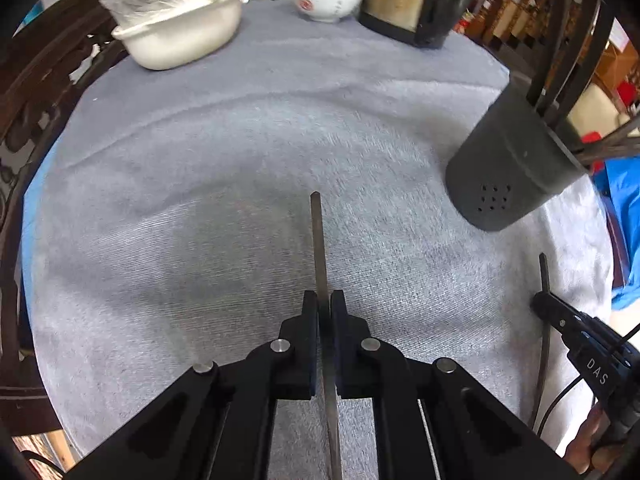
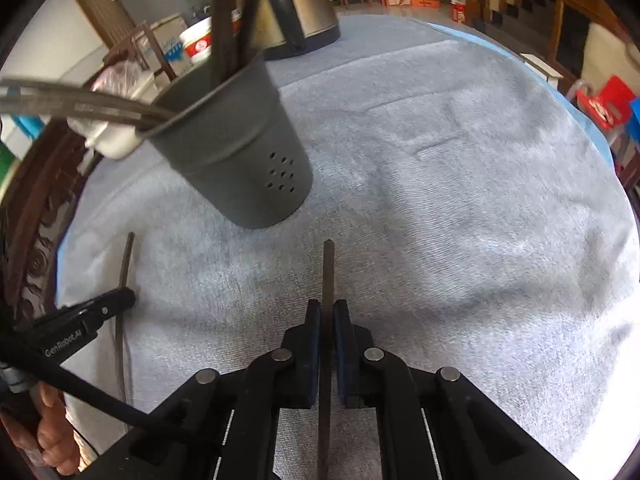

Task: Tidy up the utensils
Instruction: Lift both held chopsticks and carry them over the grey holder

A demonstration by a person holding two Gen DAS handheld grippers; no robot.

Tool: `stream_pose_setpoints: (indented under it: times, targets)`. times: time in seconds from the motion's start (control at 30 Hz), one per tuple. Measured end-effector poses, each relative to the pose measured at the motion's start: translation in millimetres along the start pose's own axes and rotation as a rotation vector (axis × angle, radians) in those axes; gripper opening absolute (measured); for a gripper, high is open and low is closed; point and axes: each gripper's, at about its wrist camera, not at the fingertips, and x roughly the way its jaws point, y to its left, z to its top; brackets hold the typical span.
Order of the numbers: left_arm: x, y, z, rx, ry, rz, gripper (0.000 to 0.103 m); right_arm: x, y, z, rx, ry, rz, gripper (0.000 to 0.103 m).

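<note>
Step in hand: loading chopsticks. Left gripper (image 1: 324,304) pinches one chopstick (image 1: 317,240); right gripper (image 2: 327,312) pinches another (image 2: 328,272), both over the tabletop (image 2: 460,200). Next: lift each, tip into the holder (image 2: 240,160) standing between.

Left tongs (image 1: 325,312) and right tongs (image 2: 327,320) both angled steeply downward, side by side, each clamped on a thin stick

My left wrist camera looks steeply down along its fingers, close over the grey cloth (image 1: 200,200). My right does likewise from beside it. Both share the dark holder (image 1: 516,168) (image 2: 240,152) and each other's gripper.
</note>
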Motion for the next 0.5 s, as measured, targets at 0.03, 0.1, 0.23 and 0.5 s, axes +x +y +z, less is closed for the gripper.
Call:
stream_pose_setpoints:
  times: [0.03, 0.1, 0.23, 0.5]
  targets:
    - [-9.9, -2.2, -5.6, -0.004, -0.011, 0.001, 0.006, -3.4, -2.8, 0.4, 0.005, -0.011, 0.007, 0.007]
    - [-21.5, -0.9, -6.5, -0.006, -0.035, 0.006, 0.006, -13.9, -9.1, 1.3, 0.013, -0.042, 0.029, 0.006]
    - [-47.1, 0.5, -10.8, -0.011, -0.087, -0.003, 0.006, -37.1, -20.5, 4.7, 0.033, -0.095, 0.057, 0.006]
    - [-98.3, -2.1, -13.9, 0.010, -0.182, -0.042, 0.006, -84.0, -29.6, 11.1, 0.070, -0.198, 0.134, 0.006]
